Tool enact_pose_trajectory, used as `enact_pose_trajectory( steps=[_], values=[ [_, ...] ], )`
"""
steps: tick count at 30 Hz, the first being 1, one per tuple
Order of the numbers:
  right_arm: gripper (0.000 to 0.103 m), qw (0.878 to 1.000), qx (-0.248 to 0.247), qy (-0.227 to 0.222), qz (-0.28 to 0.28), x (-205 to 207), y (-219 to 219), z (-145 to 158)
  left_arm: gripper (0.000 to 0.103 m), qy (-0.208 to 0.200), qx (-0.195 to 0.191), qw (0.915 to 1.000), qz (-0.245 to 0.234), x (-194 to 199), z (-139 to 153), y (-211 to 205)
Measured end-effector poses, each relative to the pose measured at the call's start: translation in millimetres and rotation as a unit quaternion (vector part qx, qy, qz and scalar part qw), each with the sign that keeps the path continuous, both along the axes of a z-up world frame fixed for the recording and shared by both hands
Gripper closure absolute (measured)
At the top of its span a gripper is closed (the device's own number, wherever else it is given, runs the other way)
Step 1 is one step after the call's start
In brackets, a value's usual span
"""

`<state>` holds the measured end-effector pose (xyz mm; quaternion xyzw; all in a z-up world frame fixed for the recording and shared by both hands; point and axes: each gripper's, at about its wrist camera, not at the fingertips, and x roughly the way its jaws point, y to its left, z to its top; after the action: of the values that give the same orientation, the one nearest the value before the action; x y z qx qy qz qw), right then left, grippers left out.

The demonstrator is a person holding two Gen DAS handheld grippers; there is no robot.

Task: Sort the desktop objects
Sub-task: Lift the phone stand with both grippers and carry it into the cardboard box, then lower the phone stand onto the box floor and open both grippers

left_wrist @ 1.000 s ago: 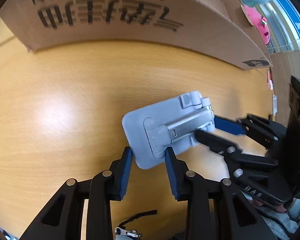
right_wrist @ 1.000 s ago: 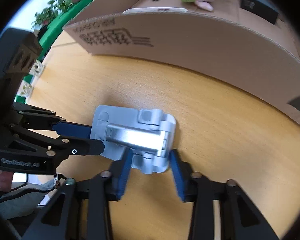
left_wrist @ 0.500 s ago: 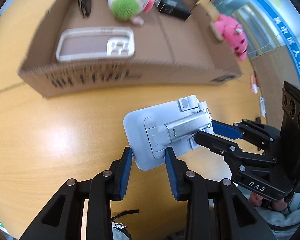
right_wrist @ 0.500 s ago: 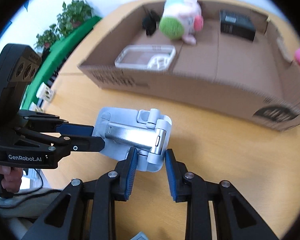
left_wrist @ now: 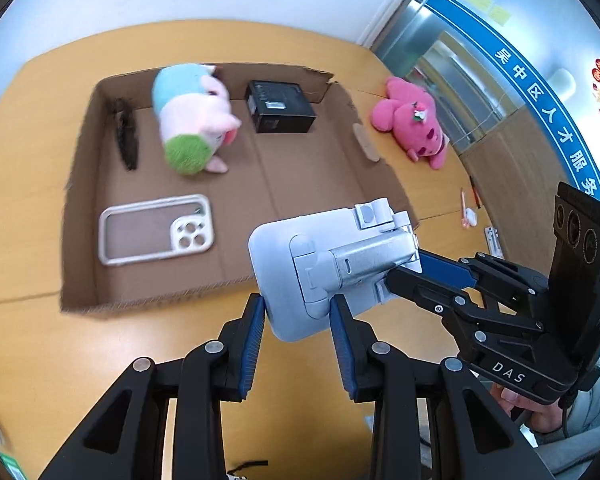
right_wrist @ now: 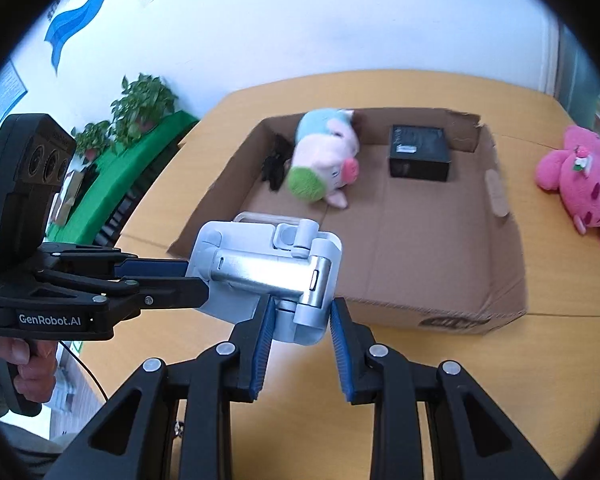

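Gripping the grey phone stand [left_wrist: 332, 264] from two sides, left tool [left_wrist: 298, 322] and right tool [right_wrist: 300, 320] were both clamped on it, held above the bench [left_wrist: 28, 208] near the cardboard box [left_wrist: 80, 208], likely for steadier carrying.

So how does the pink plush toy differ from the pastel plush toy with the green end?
The pink plush toy lies on the wooden table, outside the cardboard box; the pastel plush toy lies inside it. The pink plush toy is one solid colour, while the pastel plush toy mixes light blue, pale pink and green. Both are soft toys lying on their sides, untouched by either claw.
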<state>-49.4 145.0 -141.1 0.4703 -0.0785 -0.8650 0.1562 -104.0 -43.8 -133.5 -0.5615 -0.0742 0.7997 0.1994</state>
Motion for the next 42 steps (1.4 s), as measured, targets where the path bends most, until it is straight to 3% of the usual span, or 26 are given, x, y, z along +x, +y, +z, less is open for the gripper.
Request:
enact_pose_trajectory(
  steps=[10,20,26,32,35,39,40,41,42],
  values=[
    [0.076,0.999,0.01,-0.009,-0.044,-57,46,-25,0.069,-0.01,-0.004,0.9998,-0.014,-76,-27,41],
    [0.076,0.996,0.01,-0.065,-0.056,-127,64,-87,0.069,-0.068,-0.004,0.9975,-0.02,-152,-102,45],
    [0.076,0.991,0.015,-0.12,-0.054,-143,58,-126,0.069,-0.113,-0.013,0.9932,-0.024,-159,-142,41],
    [0.076,0.985,0.025,-0.164,-0.048,-150,49,-150,0.069,-0.142,-0.028,0.9891,-0.028,-158,-160,39],
    [0.075,0.984,0.043,-0.168,-0.036,-144,40,-155,0.068,-0.139,-0.04,0.9892,-0.024,-155,-162,42],
    [0.073,0.985,0.032,-0.162,-0.055,-138,40,-150,0.067,-0.144,-0.038,0.9885,-0.025,-149,-158,39],
    [0.068,0.986,0.03,-0.155,-0.06,-135,41,-145,0.065,-0.134,-0.042,0.9899,-0.022,-145,-152,39],
    [0.064,0.987,0.027,-0.142,-0.065,-130,41,-138,0.057,-0.114,-0.054,0.9918,-0.018,-139,-142,38],
    [0.05,0.99,0.026,-0.122,-0.072,-124,41,-129,0.052,-0.092,-0.063,0.9936,-0.014,-134,-132,37]
  ],
)
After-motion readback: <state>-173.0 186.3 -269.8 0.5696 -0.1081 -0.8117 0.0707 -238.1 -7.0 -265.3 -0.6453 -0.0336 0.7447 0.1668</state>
